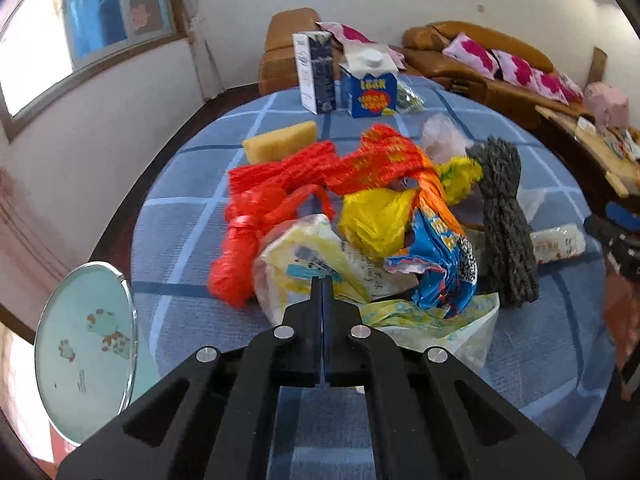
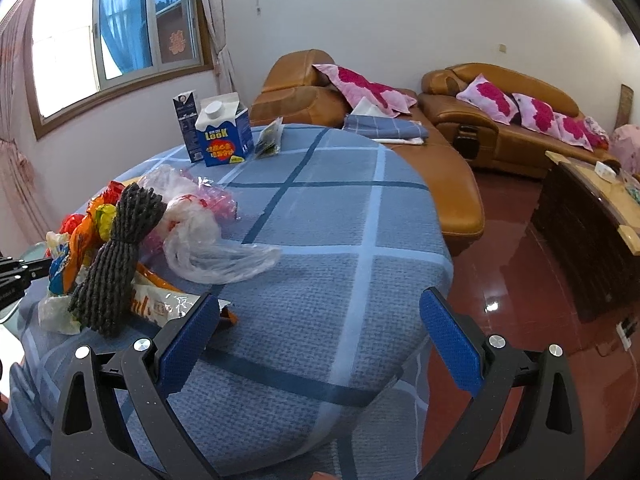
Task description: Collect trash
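- On your blue carton (image 2: 225, 136), white letters read "LOOK"; the yellow print on the red patch under it is too small to read.
- From your left camera the same carton (image 1: 370, 94) shows that word blurred.
- The crumpled wrappers (image 1: 436, 240) carry print and a barcode you cannot make out.
- The dark carton (image 2: 187, 120) bears unreadable small text.

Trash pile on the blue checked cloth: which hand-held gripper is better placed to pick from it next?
Left, probably. The left hand-held gripper points straight at the pale yellow wrapper, jaws shut at its edge. The right hand-held gripper is open over bare cloth, with the pile off to its left.
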Tool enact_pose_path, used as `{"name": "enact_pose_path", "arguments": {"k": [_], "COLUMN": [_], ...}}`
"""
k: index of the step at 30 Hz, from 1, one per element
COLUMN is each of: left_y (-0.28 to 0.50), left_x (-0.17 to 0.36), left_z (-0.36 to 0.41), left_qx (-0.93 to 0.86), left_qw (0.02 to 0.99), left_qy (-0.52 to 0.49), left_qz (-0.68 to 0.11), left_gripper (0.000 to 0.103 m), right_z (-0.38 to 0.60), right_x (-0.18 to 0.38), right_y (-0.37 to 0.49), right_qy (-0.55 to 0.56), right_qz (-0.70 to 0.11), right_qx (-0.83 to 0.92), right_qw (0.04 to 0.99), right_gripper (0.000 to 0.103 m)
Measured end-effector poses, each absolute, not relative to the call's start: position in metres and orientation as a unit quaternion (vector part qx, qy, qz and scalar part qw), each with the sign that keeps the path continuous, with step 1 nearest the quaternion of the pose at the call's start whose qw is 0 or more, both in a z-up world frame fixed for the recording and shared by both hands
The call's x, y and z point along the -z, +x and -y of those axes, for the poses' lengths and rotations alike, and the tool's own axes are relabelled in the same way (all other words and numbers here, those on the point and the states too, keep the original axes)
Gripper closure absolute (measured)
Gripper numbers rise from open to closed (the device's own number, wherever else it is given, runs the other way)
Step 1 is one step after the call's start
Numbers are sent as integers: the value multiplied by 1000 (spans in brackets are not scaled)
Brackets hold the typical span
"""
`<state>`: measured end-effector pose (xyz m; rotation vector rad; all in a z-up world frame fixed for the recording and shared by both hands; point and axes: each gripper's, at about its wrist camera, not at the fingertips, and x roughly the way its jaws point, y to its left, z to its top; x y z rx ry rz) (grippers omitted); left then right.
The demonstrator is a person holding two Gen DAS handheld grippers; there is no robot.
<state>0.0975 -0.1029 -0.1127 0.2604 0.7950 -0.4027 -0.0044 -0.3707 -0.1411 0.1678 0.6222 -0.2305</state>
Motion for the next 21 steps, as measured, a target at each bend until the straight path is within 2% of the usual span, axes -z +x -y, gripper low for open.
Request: {"name": "enact_pose_path", "arguments": {"k": [8, 9, 10, 11, 12, 19, 20, 21], "left_y": [79, 78, 78, 78, 80, 108, 110, 114], "left_x": [88, 91, 93, 96, 97, 116, 119, 124], "left_z": [86, 88, 89, 91, 92, 107, 108, 109], "left_qx": [196, 195, 194, 193, 194, 208, 210, 214], "left_qw": [905, 903, 902, 901, 900, 886, 883, 878], "left_qy": [131, 144, 147, 149, 152, 162, 163, 160], "left_qz": [-355, -355, -356, -358, -358, -381, -387, -397], "left_gripper": [101, 91, 68, 59, 56, 54, 55, 66], "right_z": [367, 366, 365, 363, 363, 369, 370, 370], "right_x": [140, 140, 141, 141, 140, 143, 144, 145], "right_y": [-5, -5, -5, -5, -6, -6, -5, -5], "right_qy": [79, 77, 74, 73, 73, 80, 82, 82], "right_qz": [-302, -303, -304, -304, -303, -304, -306, -306], "right_qx": [111, 110, 109, 109, 109, 114, 113, 113], "right_qw": [944, 943, 943, 944, 944, 942, 942, 942], "right_gripper": [5, 5, 5, 5, 5, 5, 5, 5]}}
